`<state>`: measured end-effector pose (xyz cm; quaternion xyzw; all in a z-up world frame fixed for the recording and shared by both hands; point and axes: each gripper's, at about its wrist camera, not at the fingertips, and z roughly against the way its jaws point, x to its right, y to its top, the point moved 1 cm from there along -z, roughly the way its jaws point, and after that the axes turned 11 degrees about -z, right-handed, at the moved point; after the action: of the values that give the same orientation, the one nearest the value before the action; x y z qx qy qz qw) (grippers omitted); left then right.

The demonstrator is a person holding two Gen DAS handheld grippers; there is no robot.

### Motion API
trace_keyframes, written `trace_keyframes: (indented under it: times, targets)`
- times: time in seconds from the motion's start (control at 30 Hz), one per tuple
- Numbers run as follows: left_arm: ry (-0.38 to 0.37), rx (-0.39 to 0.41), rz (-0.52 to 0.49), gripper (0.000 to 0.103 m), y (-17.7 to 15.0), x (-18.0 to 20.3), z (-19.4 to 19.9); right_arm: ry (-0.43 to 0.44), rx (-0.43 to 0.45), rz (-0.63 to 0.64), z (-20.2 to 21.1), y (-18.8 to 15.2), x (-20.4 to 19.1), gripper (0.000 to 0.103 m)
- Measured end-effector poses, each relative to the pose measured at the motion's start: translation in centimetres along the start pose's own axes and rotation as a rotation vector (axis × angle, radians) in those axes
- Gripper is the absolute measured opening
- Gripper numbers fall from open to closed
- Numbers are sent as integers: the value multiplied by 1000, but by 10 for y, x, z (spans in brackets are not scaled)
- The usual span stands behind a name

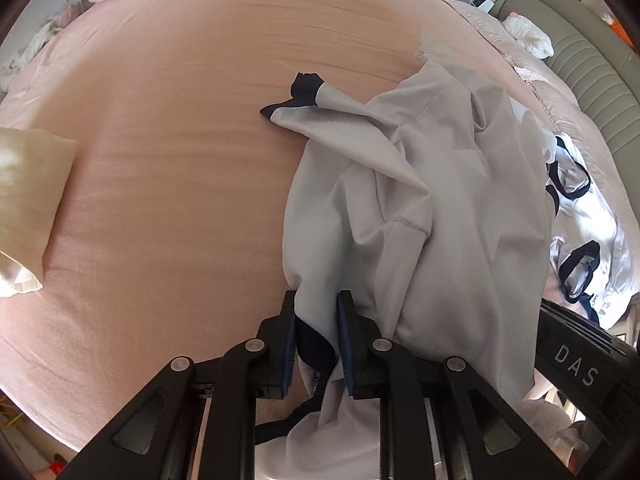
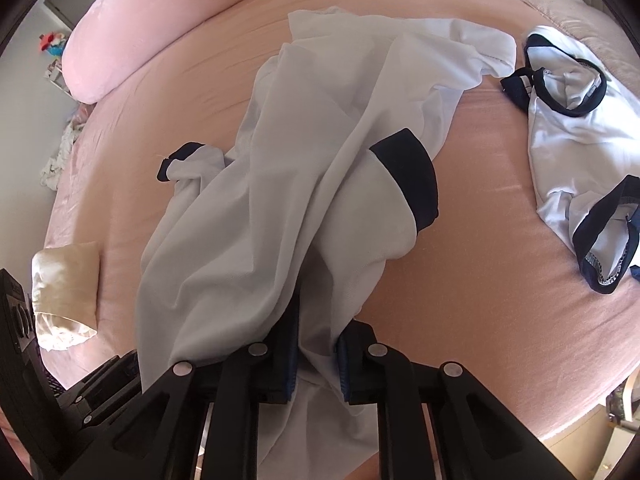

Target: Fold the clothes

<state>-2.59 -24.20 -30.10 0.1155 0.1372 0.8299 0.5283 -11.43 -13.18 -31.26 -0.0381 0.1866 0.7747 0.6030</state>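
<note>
A white T-shirt with navy trim hangs crumpled over the pink bed, held up at its near end by both grippers. My left gripper is shut on the shirt's navy-edged collar part. My right gripper is shut on a bunched fold of the same shirt. One navy sleeve cuff trails left on the sheet; the other cuff lies on top, right of centre. The right gripper's body shows at the left view's right edge.
A second white garment with navy bands lies to the right. A folded cream cloth sits at the left. A pink pillow lies at the far side. The pink sheet is bare in between. A grey padded headboard curves at the right.
</note>
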Motion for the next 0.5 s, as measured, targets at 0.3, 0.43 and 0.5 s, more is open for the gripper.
trace_keyframes:
  times: [0.3,0.43,0.5]
  targets:
    - [209,-10,-88,15,-7,-14,18,-85,19,84,10,-2,1,7]
    - [215,-21,-45,14,-14,-37,25,-81,23,106,19,1,8,5]
    - [237,-27,-34,13,-13,-45,26,-93,31,120,24,3,15,4]
